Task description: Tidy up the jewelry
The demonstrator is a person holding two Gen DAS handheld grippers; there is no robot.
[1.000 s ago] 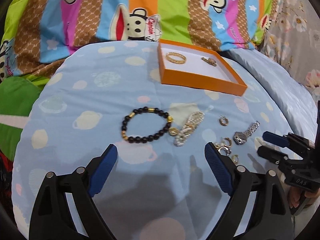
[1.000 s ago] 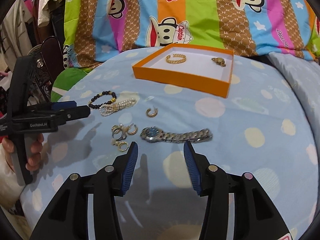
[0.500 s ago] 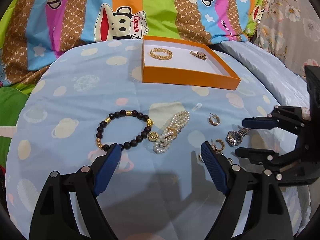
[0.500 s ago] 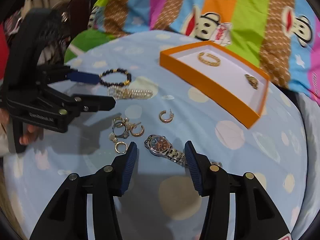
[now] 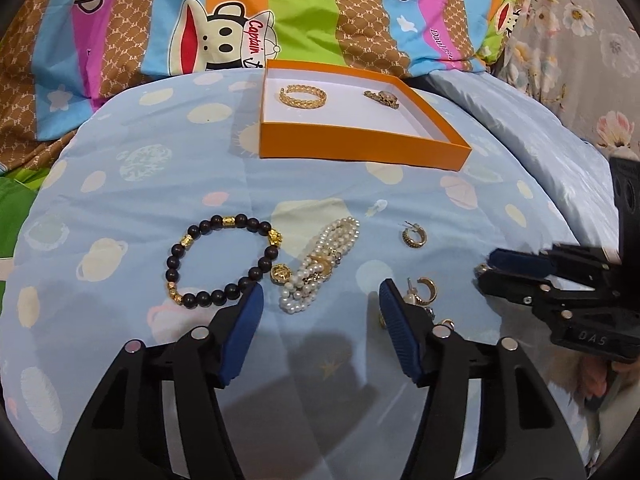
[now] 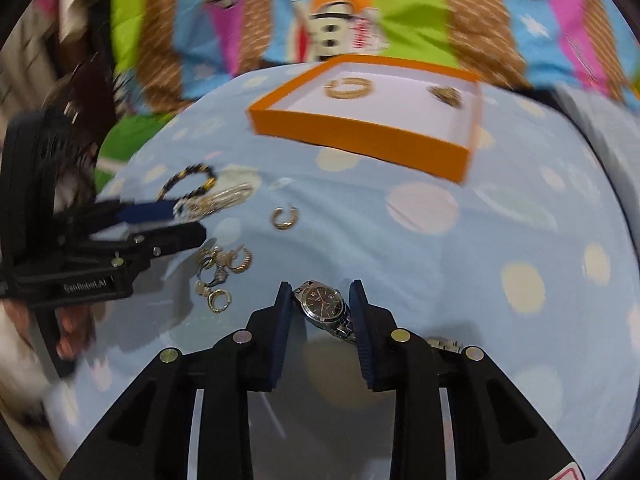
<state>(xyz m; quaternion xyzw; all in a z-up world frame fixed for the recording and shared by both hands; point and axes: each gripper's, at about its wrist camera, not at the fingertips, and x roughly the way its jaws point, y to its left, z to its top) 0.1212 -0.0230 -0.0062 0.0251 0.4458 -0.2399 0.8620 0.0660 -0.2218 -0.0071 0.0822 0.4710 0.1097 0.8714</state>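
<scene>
An orange box (image 5: 360, 146) at the back of the blue spotted bedding holds a gold bangle (image 5: 303, 95) and a small gold piece (image 5: 382, 97). In front lie a black bead bracelet (image 5: 218, 260), a pearl bracelet (image 5: 318, 266) and gold hoop earrings (image 5: 415, 236). My left gripper (image 5: 320, 300) is open just short of the pearl bracelet. My right gripper (image 6: 320, 300) is open with its jaws on either side of a silver watch (image 6: 323, 305), which lies on the bedding. The box also shows in the right wrist view (image 6: 360, 136), where my left gripper (image 6: 172, 222) hovers over the bracelets.
A cluster of small gold earrings (image 6: 222, 272) lies left of the watch. A striped monkey-print blanket (image 5: 280, 20) rises behind the box. A pale blue pillow (image 5: 540, 152) lies at the right. The bedding drops away at the left edge.
My right gripper moved forward and down so its jaws now straddle the watch, and they narrowed. My left gripper closed in on the pearl bracelet.
</scene>
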